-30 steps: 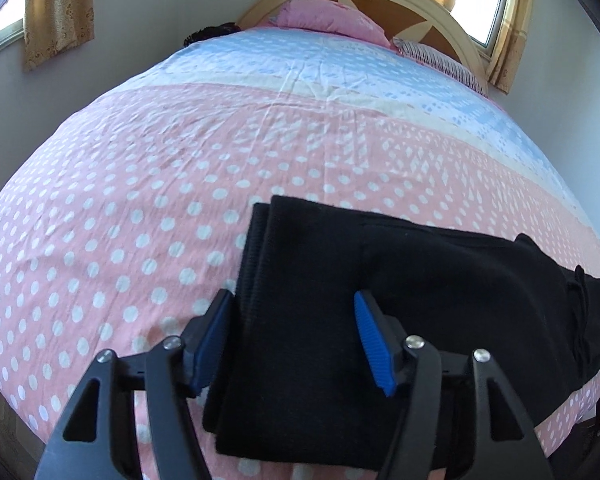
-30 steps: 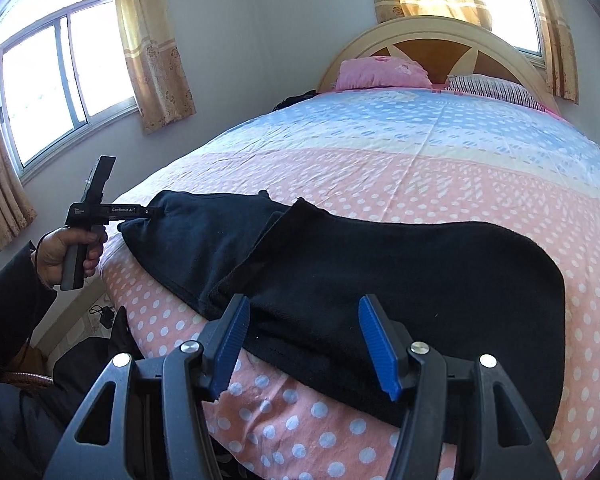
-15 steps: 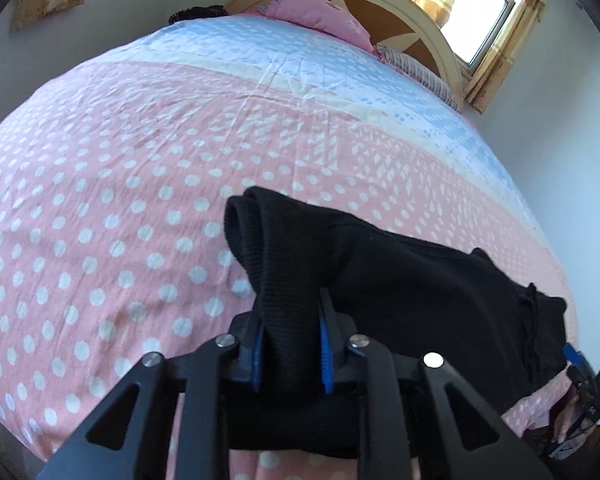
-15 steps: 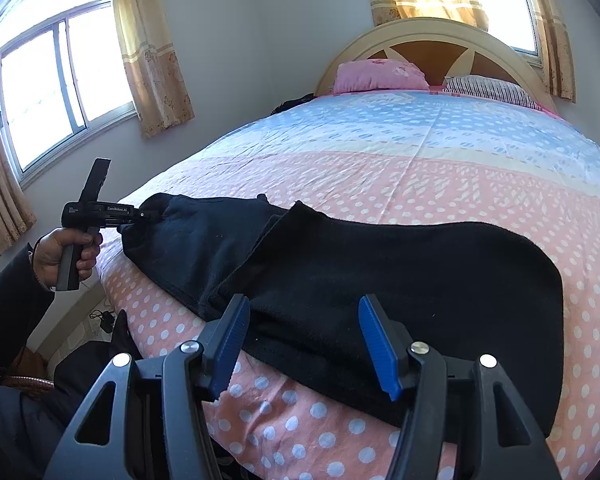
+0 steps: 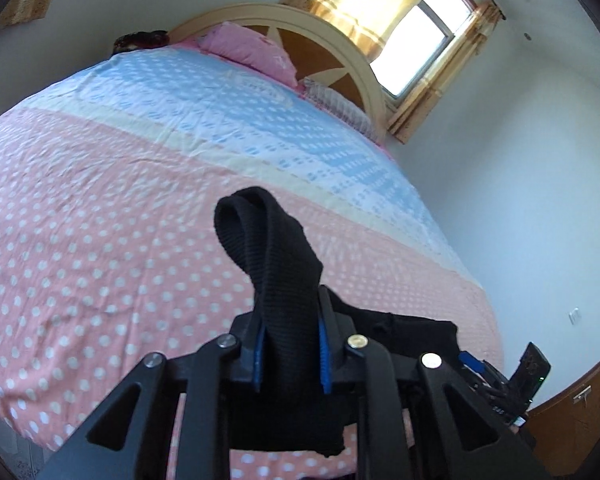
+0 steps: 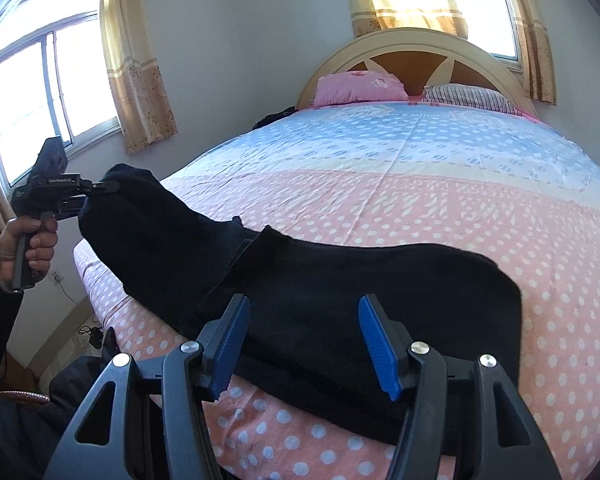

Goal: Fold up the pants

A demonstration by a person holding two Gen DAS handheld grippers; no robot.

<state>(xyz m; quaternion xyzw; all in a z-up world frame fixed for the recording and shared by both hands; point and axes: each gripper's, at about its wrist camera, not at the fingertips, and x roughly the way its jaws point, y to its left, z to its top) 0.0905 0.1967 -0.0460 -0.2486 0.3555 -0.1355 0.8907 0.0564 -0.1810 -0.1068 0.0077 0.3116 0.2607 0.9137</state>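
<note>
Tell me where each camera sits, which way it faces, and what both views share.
Left wrist: rides the left gripper, raised, looking across the bed to the headboard; its jaws pinch the black pants.
Right wrist: rides the right gripper, open, low over the pants; the person's left hand shows holding the left gripper.
Shared: pants, polka-dot bed, pink pillow, headboard.

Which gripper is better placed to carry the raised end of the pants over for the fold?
Left. The left gripper is shut on the black pants; the right gripper is open.
</note>
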